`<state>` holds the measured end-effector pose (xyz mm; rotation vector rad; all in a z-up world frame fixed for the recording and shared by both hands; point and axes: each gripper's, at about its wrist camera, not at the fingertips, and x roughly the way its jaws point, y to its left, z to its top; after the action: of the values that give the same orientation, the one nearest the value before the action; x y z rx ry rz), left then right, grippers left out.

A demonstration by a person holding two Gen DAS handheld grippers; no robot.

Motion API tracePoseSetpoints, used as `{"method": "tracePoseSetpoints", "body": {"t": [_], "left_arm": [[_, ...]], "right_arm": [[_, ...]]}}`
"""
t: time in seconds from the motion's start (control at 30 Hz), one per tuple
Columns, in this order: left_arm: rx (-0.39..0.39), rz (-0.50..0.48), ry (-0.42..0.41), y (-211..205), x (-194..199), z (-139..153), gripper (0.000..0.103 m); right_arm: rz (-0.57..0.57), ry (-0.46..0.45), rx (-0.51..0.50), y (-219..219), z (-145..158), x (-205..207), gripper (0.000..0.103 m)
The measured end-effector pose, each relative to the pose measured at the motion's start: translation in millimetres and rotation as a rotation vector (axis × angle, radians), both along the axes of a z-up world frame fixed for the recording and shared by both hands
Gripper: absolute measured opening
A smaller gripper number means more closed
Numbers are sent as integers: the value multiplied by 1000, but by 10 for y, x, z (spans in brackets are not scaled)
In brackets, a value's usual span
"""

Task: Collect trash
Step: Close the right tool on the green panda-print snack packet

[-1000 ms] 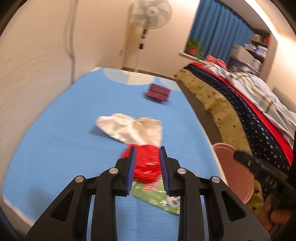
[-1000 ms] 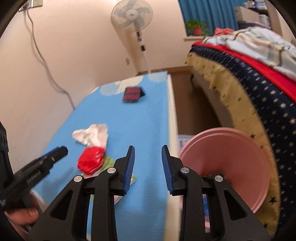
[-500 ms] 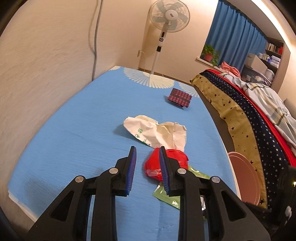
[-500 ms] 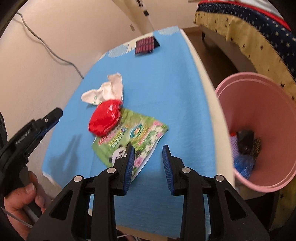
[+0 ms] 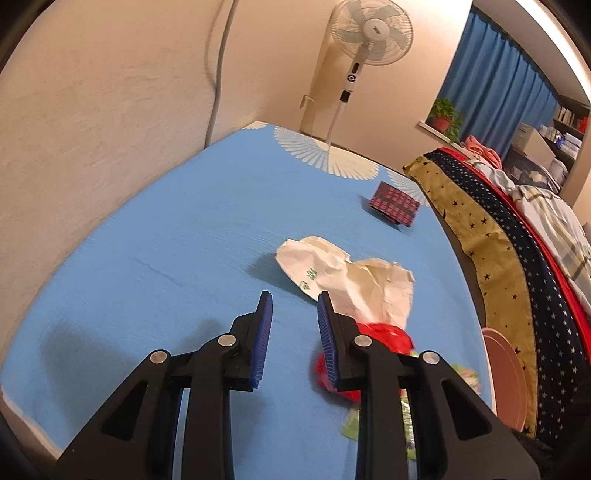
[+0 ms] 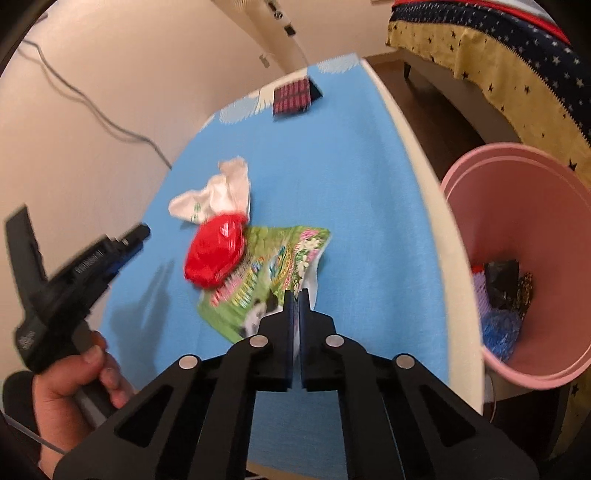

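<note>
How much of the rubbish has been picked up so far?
Some wrappers already lie in the pink bin. The right tongs are shut on the green packet's edge. The red wrapper, white paper and patterned packet remain; the left tongs hold nothing.

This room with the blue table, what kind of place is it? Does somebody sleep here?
Most likely a bedroom at home. A bed with a star-patterned cover and rumpled bedding stands beside the table, a standing fan is by the wall, and blue curtains hang at a window with a potted plant.
</note>
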<state>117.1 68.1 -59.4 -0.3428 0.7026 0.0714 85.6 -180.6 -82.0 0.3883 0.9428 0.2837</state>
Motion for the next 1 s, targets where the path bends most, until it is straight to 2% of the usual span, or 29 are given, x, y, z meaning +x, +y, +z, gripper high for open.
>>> {"method": "tracePoseSetpoints", "body": {"t": [0.33, 0.47, 0.67, 0.83, 0.9, 0.97, 1.0], "left_arm": [[-27, -14, 25, 0, 314, -145, 26], [-21, -11, 29, -11, 414, -179, 38], [-40, 3, 42, 29, 527, -248, 39], [-59, -30, 22, -34, 568, -220, 38], [-59, -42, 10, -56, 567, -192, 32], [-60, -49, 4, -65, 564, -173, 16], [-60, -52, 1, -67, 559, -163, 12]], "right_arm": [[-121, -91, -28, -290, 217, 232, 1], [-148, -110, -54, -338, 242, 316, 1], [-171, -131, -70, -406, 267, 389, 1], [-173, -157, -87, -406, 317, 408, 1], [-174, -166, -93, -396, 334, 400, 1], [-175, -175, -95, -400, 353, 395, 1], [-176, -179, -96, -403, 356, 392, 1]]}}
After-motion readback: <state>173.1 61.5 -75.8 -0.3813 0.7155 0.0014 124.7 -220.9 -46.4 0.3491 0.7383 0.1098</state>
